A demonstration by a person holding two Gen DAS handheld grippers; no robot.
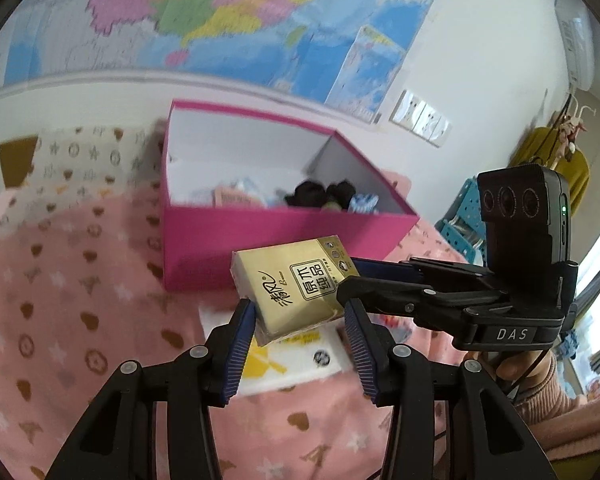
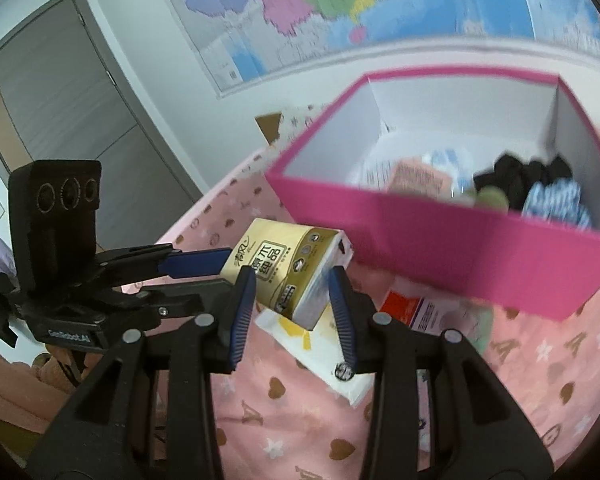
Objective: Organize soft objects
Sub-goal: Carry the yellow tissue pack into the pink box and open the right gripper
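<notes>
Both the left gripper (image 1: 300, 320) and the right gripper (image 2: 292, 292) have jaws grasping the tissue pack (image 1: 296, 284) before the pink box (image 1: 260, 240).

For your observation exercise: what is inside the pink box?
Inside the pink box lie black socks, a blue-and-white patterned bundle, a peach-coloured packet and pale blue-white packs. The near wall hides whatever lies lower down.

My left gripper (image 1: 300, 320) and right gripper (image 2: 292, 292) converged at right angles, both raised. Each pair of blue pads pressed a gold tissue pack (image 1: 296, 284) between them; jaws were part closed. My hand (image 1: 512, 368), in a pink sleeve, held the right gripper's handle.
</notes>
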